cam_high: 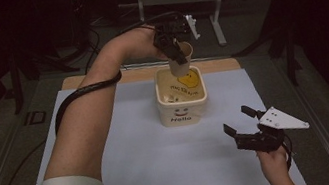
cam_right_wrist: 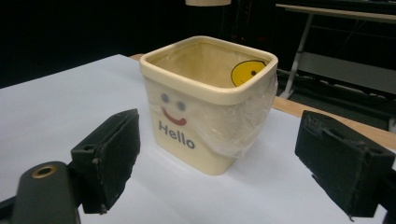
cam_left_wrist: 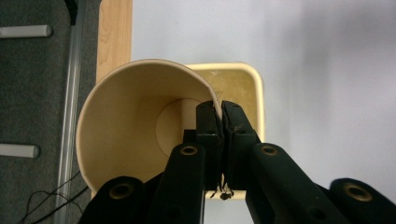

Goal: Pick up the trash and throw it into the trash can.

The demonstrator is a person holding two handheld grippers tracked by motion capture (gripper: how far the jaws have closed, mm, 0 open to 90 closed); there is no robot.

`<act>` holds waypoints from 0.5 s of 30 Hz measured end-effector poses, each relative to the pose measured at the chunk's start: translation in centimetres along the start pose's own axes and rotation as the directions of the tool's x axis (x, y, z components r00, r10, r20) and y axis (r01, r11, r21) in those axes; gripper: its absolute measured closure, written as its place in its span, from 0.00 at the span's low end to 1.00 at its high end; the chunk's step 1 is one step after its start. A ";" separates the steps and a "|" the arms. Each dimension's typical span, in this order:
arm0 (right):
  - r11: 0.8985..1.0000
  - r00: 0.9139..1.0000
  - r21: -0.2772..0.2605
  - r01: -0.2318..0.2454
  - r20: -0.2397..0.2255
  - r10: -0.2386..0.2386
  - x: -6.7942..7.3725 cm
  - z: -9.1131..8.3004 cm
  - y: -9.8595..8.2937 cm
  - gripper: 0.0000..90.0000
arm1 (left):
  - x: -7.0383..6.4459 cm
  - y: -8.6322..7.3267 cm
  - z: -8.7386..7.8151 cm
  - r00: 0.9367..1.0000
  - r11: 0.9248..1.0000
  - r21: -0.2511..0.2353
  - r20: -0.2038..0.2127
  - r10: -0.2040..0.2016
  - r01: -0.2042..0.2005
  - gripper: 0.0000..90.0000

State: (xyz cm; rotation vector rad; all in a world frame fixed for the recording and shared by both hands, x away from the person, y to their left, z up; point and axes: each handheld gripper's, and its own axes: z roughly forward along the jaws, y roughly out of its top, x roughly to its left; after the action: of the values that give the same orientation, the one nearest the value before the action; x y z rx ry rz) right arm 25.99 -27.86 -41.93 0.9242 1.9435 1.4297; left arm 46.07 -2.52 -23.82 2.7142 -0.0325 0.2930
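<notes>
Matt paper cup [cam_left_wrist: 135, 126], glossy plastic-lined bin [cam_right_wrist: 210, 102], smooth white sheet [cam_high: 163, 158], wooden table edge [cam_left_wrist: 114, 32]

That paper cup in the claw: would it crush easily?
Probably. The paper cup looks thin-walled, and the left claw pinches only its rim, which seems to crease there. It looks empty, so likely very light and easily tipped.

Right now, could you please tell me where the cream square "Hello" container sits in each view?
High view: cream square "Hello" container centre, on the white sheet.
Left gripper view: behind the tan paper cup, upper centre.
Right gripper view: centre.
Shared landmark: the white sheet.
</notes>
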 end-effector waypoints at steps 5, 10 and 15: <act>1.000 1.000 0.004 0.000 -0.004 0.000 0.0 0.0 0.0 0.16 | 0.3 -0.1 0.2 0.998 0.998 -0.024 0.032 -0.053 0.054 0.67; 1.000 1.000 0.004 0.001 -0.006 -0.001 0.0 0.1 0.0 0.16 | 0.1 -0.7 -0.2 0.995 0.995 -0.046 0.048 -0.087 0.089 0.56; 1.000 1.000 0.004 0.002 -0.006 -0.002 0.2 0.1 0.1 0.16 | -0.3 -1.4 -0.8 0.993 0.992 -0.058 0.037 -0.112 0.114 0.52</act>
State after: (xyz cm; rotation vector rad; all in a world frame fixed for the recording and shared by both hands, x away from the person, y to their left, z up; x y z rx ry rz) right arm 25.97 -27.59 -41.89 0.9205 1.9521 1.4290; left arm 45.75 -0.92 -23.69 2.6492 0.1007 0.2098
